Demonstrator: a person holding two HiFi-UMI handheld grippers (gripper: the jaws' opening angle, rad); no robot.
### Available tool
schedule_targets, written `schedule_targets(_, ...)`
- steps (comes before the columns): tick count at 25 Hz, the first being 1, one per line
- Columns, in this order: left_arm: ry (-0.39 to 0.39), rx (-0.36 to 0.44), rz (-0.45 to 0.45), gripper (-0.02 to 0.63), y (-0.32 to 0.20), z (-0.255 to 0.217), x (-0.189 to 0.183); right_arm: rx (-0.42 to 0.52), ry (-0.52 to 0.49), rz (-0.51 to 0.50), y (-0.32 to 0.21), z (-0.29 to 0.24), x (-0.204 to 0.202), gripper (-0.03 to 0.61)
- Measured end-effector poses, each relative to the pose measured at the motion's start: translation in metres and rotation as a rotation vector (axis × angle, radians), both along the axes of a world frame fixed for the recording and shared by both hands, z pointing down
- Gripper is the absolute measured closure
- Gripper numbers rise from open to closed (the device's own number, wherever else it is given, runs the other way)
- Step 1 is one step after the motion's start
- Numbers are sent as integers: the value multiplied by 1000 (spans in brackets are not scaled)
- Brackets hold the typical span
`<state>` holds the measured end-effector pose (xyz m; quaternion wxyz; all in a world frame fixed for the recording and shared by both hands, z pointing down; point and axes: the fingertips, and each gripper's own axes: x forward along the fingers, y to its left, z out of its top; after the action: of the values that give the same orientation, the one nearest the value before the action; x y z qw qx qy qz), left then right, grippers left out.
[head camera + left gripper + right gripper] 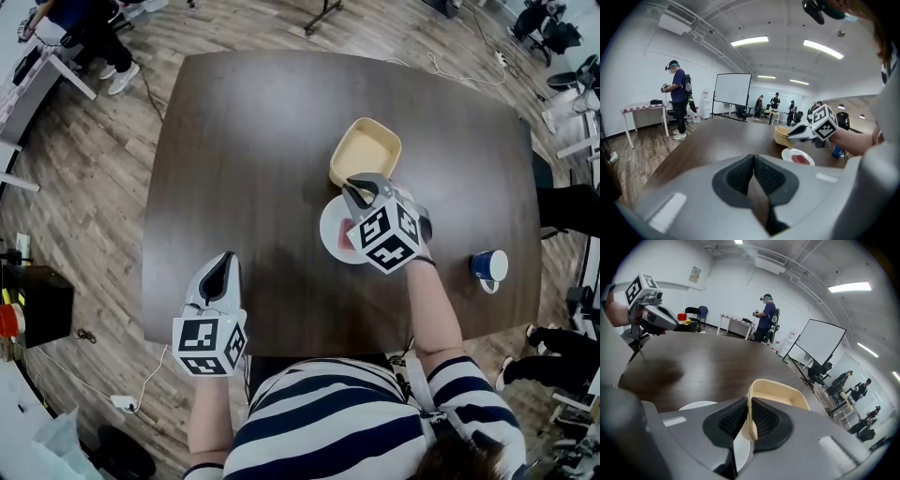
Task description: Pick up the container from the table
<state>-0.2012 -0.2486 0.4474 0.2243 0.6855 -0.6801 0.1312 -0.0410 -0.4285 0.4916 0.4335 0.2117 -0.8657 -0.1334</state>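
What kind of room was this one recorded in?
Probably an open office or lab workspace. A whiteboard on a stand is near the far wall, office chairs sit around the edges, and another person wearing a headset stands by a desk under strip lights.

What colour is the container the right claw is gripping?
Pale cream yellow; the square plastic container shows best in the head view.

The right gripper [366, 190] covers the near rim of the container [364, 150] and much of the white plate [330, 232]; the red item [347, 233] on the plate is too small to identify.
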Motion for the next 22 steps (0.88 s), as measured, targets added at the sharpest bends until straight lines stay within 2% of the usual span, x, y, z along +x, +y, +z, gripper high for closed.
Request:
schedule_targets(10, 20, 59, 46, 614, 34, -22, -5, 53, 2, 49, 57, -35, 14, 548)
schedule_targets(22, 20, 86, 94, 614, 75, -44, -2, 55, -19, 77, 133, -60, 30, 548)
